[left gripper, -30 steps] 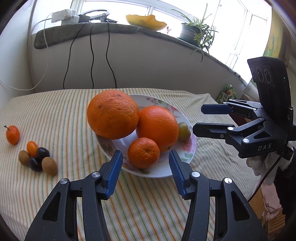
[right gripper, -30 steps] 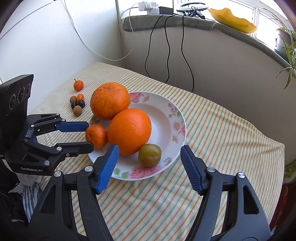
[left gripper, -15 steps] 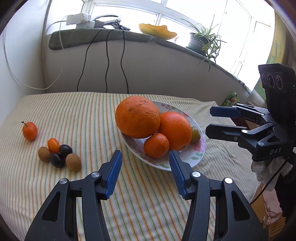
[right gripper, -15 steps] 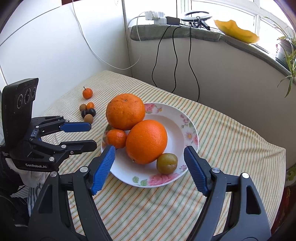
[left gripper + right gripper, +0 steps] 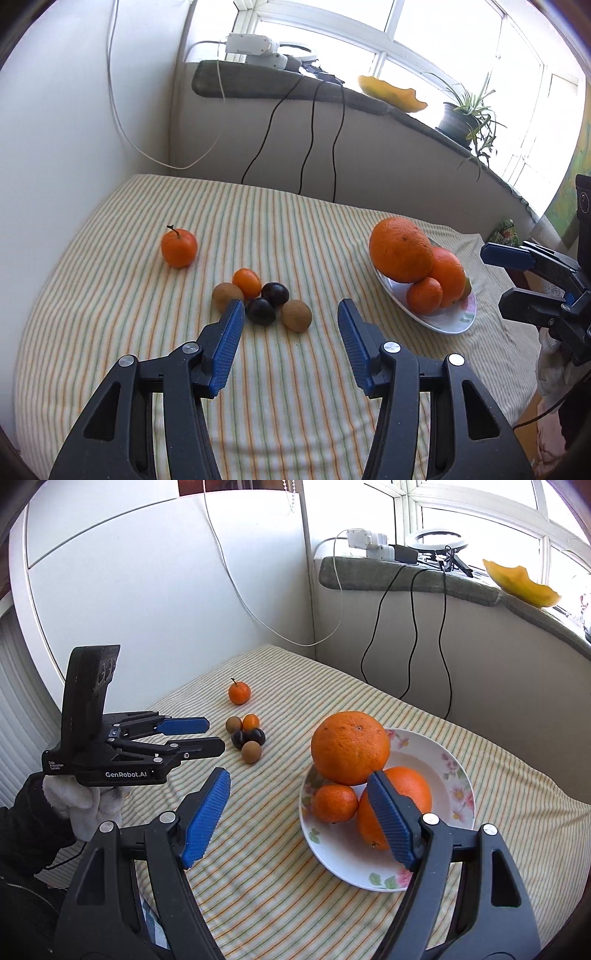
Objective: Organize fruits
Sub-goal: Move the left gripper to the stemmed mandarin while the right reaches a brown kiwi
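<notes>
Both tongs, left and right, gape empty.

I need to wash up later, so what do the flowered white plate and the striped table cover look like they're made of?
Flowered white plate: probably glazed ceramic or porcelain; smooth glossy surface with printed pink flowers. Striped table cover: woven cloth, matte, softly rumpled and draping over the table's edge; the exact fibre can't be told.

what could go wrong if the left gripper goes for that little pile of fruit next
1. The small fruits lie touching in a tight cluster, so the open left gripper may nudge neighbours and send them rolling over the striped cloth.
2. The big orange sits stacked on other fruit at the plate rim; a bump from the right gripper could topple it off.
</notes>
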